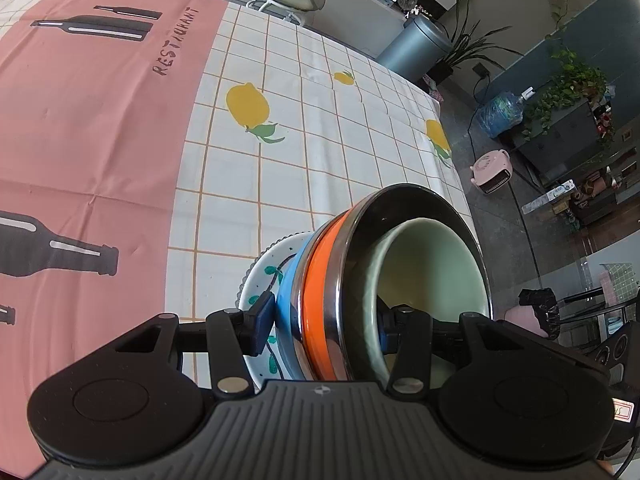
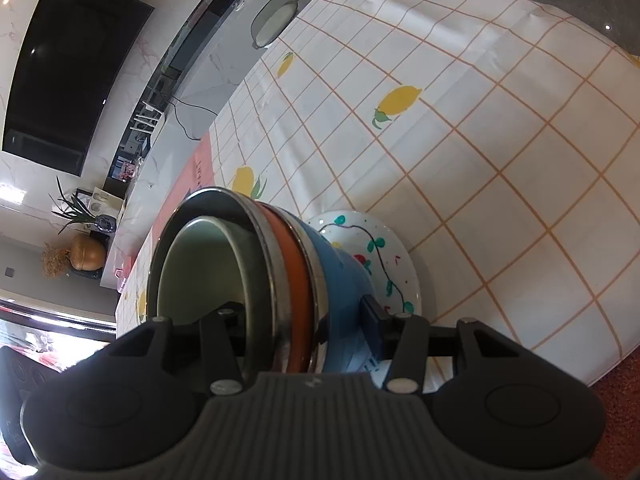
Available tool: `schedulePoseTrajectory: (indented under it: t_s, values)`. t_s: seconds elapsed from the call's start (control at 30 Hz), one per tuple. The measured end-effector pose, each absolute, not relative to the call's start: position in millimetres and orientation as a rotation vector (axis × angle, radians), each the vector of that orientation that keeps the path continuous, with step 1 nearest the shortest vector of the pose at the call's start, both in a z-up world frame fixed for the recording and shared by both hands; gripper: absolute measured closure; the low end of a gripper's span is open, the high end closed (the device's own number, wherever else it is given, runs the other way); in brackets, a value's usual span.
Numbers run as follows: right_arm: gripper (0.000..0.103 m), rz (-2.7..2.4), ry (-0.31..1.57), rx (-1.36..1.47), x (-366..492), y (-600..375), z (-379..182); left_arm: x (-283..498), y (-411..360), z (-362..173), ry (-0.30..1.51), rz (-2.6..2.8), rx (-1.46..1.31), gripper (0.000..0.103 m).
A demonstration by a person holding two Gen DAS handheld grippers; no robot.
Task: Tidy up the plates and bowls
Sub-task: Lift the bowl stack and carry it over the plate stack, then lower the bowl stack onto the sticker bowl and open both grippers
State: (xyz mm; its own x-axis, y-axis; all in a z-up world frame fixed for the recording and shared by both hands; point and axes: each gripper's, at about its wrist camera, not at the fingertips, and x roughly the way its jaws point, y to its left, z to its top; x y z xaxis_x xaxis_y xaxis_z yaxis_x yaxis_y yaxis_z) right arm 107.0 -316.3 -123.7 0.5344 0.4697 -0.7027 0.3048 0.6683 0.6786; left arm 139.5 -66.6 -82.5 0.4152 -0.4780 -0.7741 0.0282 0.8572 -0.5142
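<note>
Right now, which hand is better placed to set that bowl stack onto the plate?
Neither clearly: left hand-held gripper and right hand-held gripper clamp the bowl stack alike, one finger inside the green bowl, one outside the blue bowl. Probably both lower it together onto the patterned plate.

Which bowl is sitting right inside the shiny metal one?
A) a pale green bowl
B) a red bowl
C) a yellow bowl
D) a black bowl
A: the pale green bowl is nested inside the shiny metal bowl with the orange band, above a blue bowl and a painted plate. The left gripper and right gripper each pinch the stack's wall.
</note>
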Motion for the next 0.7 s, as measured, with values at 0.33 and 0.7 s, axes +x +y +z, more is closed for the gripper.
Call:
schedulePoseTrajectory:
  t_s: [0.33,0.7]
  values:
    - [0.054,0.125,1.027,0.862,105.2,-316.1,-124.8,137.9,-66.8,-81.4,1.089,-0.344,-0.449,0.049]
    - [0.051,0.116,1.017,0.792,104.9,-307.6,-117.9,134.2,-72.3,-76.5,1.07,-0.342,-0.368,0.048]
